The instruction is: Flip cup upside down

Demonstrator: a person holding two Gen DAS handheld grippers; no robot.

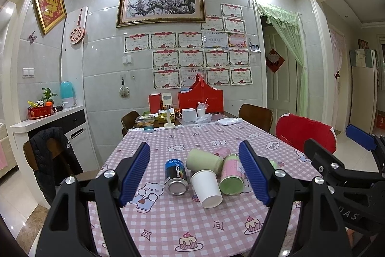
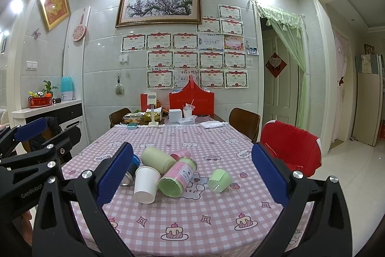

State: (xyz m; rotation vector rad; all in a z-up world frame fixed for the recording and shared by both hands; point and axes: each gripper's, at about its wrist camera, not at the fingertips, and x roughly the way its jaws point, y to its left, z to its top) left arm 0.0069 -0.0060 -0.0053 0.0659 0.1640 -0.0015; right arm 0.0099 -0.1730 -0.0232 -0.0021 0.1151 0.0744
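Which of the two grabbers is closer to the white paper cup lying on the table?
Left, I'd judge. The left gripper frames the white paper cup between its fingers; the right gripper sits further right, cup near its left finger.

**Materials & finish**

Paper cup (image 1: 206,187): matt white. Can (image 1: 175,177): shiny metal base, glossy printed wall. Tablecloth (image 2: 192,213): matt checked cloth. Gripper pads (image 1: 134,172): ribbed blue, rubbery-looking; frames matt black plastic w/ bright metal screws. Wall tiles (image 1: 101,59): glossy.
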